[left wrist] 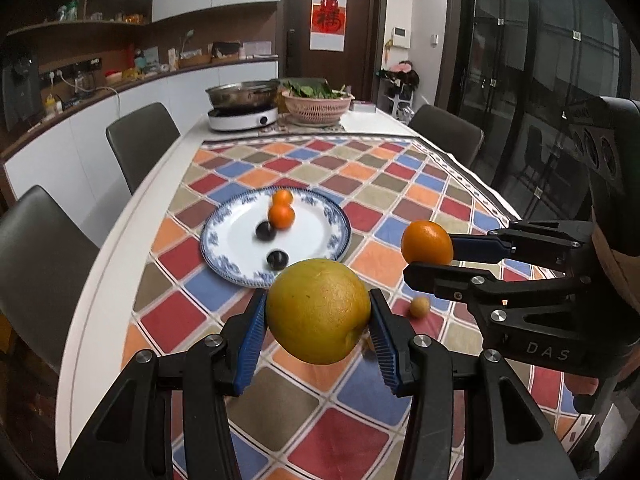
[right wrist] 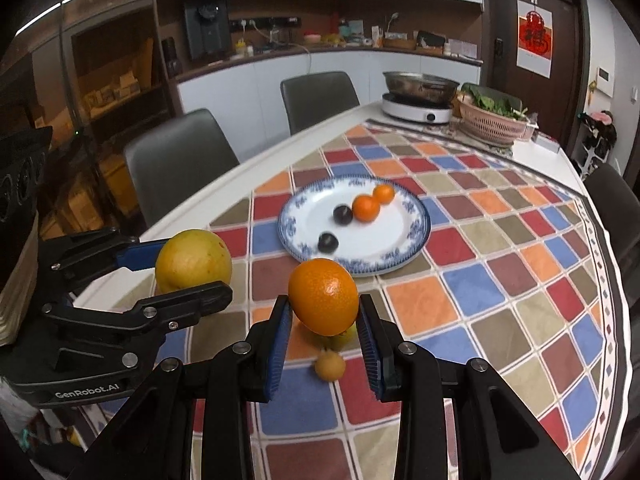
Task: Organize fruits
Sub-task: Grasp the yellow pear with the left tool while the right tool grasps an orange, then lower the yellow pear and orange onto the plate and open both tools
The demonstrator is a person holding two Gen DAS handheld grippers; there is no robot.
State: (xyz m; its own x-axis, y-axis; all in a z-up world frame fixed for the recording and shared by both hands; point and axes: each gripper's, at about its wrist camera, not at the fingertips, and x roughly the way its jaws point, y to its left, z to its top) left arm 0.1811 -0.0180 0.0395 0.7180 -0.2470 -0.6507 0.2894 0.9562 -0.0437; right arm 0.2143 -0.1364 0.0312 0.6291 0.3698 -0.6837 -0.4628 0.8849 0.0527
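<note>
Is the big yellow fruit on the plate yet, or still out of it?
Out. The yellow fruit is clamped in the left claw above the tablecloth, short of the plate.

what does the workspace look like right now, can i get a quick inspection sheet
surface: checkered tablecloth on a white table.
job's things: blue-rimmed plate holds two small oranges and two dark fruits; small yellow fruit loose on the cloth.
clutter: cooker with pan and basket of greens at the far end.
grippers: left hand-held gripper shut on a yellow grapefruit; right hand-held gripper shut on an orange; both fruits held above the cloth.
cables: white cord on the counter behind.
surroundings: chairs, shelves, a door with a red poster.
</note>
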